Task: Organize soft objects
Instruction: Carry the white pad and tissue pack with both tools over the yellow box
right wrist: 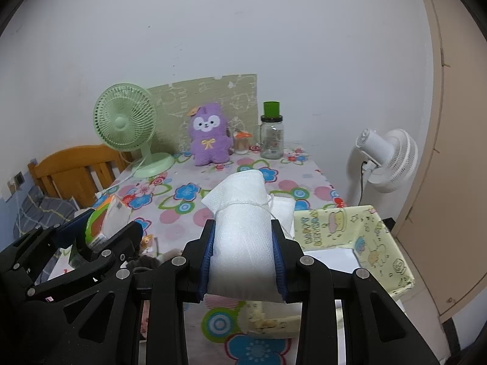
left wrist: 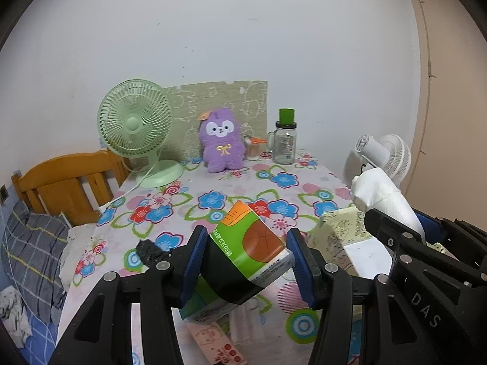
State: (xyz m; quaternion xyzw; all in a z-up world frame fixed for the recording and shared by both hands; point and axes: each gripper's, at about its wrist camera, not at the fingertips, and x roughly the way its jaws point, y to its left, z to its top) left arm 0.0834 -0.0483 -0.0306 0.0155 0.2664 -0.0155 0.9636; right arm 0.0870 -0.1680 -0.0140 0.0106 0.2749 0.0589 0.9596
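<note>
Both tongs are built of matte black plastic, the left tongs (left wrist: 248, 269) and the right tongs (right wrist: 243, 261) alike, with angular arms pierced by triangular cut-outs. Round silver screw heads sit at the joints, and each finger carries a ribbed blue pad (left wrist: 192, 261) on its inner face. White letters reading "DAS" mark the right tongs' black body in the left wrist view.

Two fans (left wrist: 135, 123) (right wrist: 388, 158), one purple plush toy (left wrist: 221, 140), one glass jar (left wrist: 284, 143), one yellow box (right wrist: 359, 237)
</note>
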